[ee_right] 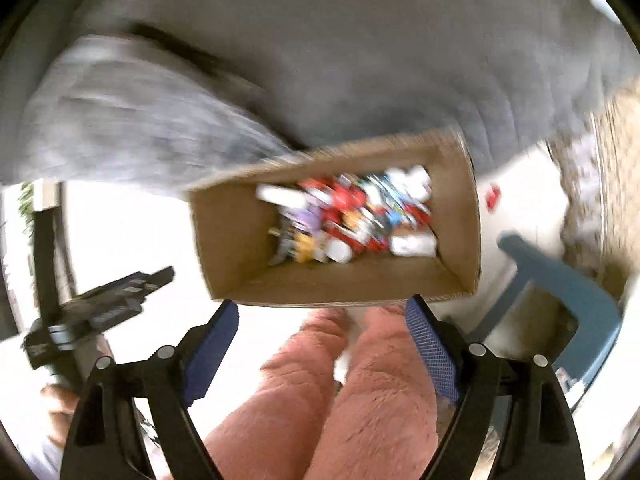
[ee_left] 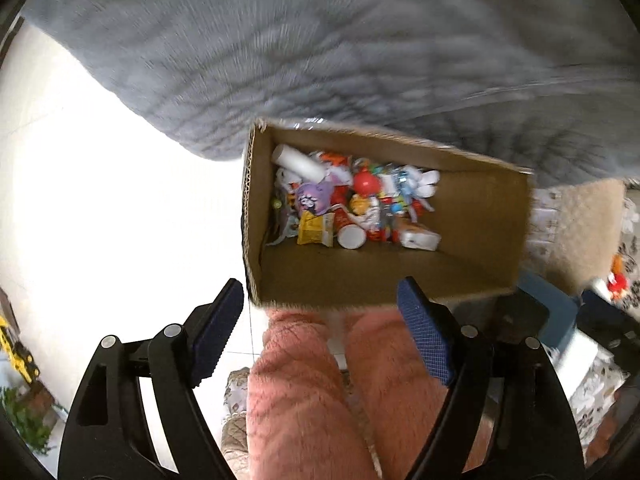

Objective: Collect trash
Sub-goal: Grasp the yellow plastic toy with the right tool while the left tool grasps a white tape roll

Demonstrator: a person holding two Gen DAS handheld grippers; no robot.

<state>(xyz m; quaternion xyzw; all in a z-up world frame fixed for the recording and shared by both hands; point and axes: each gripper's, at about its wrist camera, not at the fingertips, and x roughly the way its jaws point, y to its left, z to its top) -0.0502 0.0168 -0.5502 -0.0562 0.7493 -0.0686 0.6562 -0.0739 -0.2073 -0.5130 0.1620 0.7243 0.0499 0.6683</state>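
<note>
A grey sofa (ee_left: 320,60) is filling the upper frame. Below it, at centre, a cardboard box (ee_left: 480,216) is holding the trash (ee_left: 352,200). At the bottom, the left gripper (ee_left: 320,320) and right gripper (ee_right: 322,328) are gaping wide, gripping nothing.

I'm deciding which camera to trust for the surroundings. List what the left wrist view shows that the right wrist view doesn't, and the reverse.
Only the left wrist view: a yellow toy vehicle and green foliage at the left edge, and a sharp look at the white tube in the box.

Only the right wrist view: the left gripper seen from outside, a small red piece on the floor, and the blue stool shown more fully.

Both: the cardboard box of trash, the grey cover, pink-trousered legs, and empty, open jaws.
</note>
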